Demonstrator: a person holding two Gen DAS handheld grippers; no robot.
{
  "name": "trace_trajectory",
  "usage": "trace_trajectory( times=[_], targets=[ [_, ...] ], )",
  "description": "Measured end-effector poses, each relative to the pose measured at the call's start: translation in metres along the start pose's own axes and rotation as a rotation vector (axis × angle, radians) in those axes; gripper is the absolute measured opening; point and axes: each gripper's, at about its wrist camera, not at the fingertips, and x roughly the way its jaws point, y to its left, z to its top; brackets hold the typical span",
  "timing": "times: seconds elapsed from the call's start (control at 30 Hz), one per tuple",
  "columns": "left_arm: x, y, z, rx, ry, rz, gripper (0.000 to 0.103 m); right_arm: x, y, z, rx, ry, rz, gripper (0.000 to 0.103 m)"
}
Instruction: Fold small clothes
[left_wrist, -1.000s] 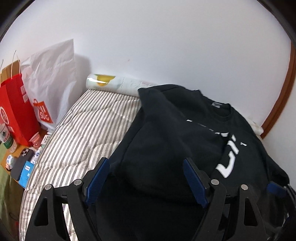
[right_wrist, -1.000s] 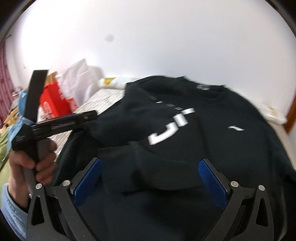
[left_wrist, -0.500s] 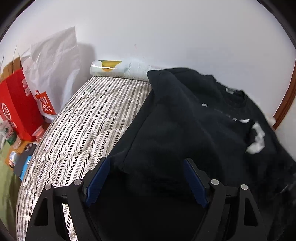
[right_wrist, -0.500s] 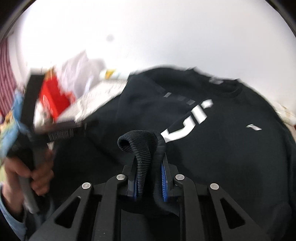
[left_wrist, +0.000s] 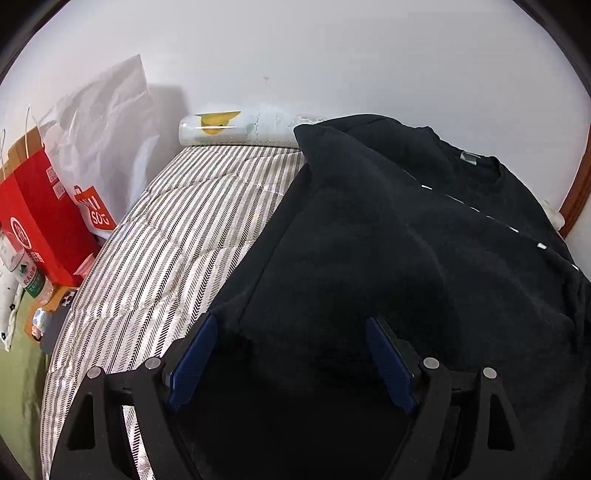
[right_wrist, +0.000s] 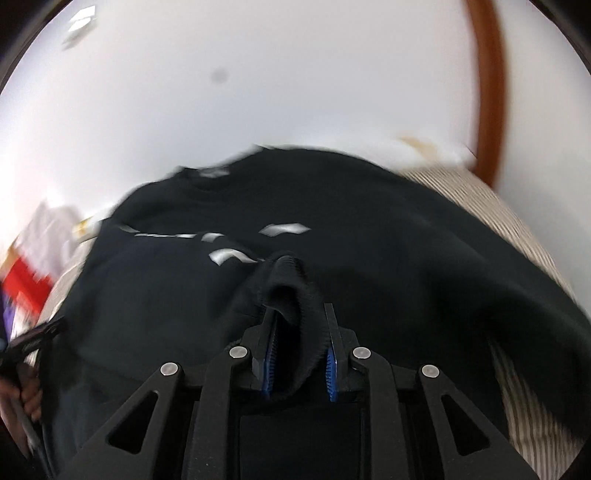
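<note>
A black sweatshirt with white print lies spread on the striped bed cover, its neck toward the wall. My left gripper is open and empty, its blue pads low over the sweatshirt's left part. My right gripper is shut on the ribbed cuff of the sweatshirt's sleeve and holds it up over the body of the sweatshirt. The right wrist view is blurred by motion. The left gripper and the hand holding it show at that view's left edge.
A red paper bag and a white paper bag stand left of the bed. A rolled white item lies along the wall. Small items and a bottle lie by the bed's left edge. A brown door frame is at the right.
My right gripper closed on the sleeve cuff and has swung it to the right over the sweatshirt. My left gripper stayed open and shifted slightly left, away from the print.
</note>
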Motion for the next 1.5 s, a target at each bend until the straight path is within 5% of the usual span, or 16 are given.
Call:
trace_trajectory(
  times=[0.23, 0.27, 0.33, 0.43, 0.5, 0.67, 0.73, 0.83, 0.93, 1.03, 1.13, 1.2, 1.37, 1.5],
  targets=[
    [0.002, -0.002, 0.000, 0.013, 0.004, 0.005, 0.085, -0.003, -0.032, 0.006, 0.073, -0.032, -0.147, 0.027],
    [0.002, -0.003, 0.000, 0.015, 0.005, 0.005, 0.085, -0.001, -0.033, 0.007, 0.084, -0.023, -0.132, 0.031],
    [0.003, -0.003, 0.000, 0.016, 0.005, 0.006, 0.085, -0.001, -0.038, 0.007, 0.114, -0.025, -0.099, 0.059],
    [0.003, -0.004, 0.000, 0.016, 0.005, 0.004, 0.085, -0.009, -0.036, 0.008, 0.109, -0.068, -0.081, 0.080],
    [0.003, -0.004, 0.000, 0.016, 0.006, 0.004, 0.086, -0.007, -0.030, 0.007, 0.080, -0.065, -0.089, 0.085],
    [0.002, -0.004, 0.000, 0.017, 0.006, 0.003, 0.086, 0.032, -0.027, -0.001, 0.060, 0.087, -0.137, 0.079],
    [0.002, -0.004, 0.000, 0.017, 0.008, 0.002, 0.087, 0.038, -0.028, -0.003, 0.053, 0.098, -0.131, 0.045],
    [0.002, -0.005, 0.000, 0.020, 0.009, 0.004, 0.087, 0.037, -0.025, -0.003, 0.036, 0.081, -0.051, 0.011],
    [0.002, -0.005, 0.000, 0.020, 0.008, 0.002, 0.087, 0.029, -0.027, 0.000, 0.029, 0.028, -0.094, 0.011],
    [0.002, -0.005, 0.000, 0.020, 0.008, 0.002, 0.087, 0.036, -0.031, -0.001, 0.052, 0.076, -0.101, 0.013],
    [0.003, -0.005, 0.000, 0.020, 0.008, 0.002, 0.087, 0.039, -0.025, 0.000, 0.009, 0.086, -0.180, 0.034],
    [0.003, -0.005, 0.000, 0.021, 0.009, 0.003, 0.087, 0.035, -0.022, 0.001, -0.028, 0.060, -0.258, 0.044],
    [0.003, -0.005, 0.000, 0.022, 0.009, 0.004, 0.088, 0.008, -0.028, 0.009, -0.021, -0.067, -0.367, 0.047],
    [0.003, -0.005, -0.001, 0.025, 0.009, 0.006, 0.088, -0.014, -0.032, 0.013, 0.016, -0.162, -0.332, 0.054]
  ],
)
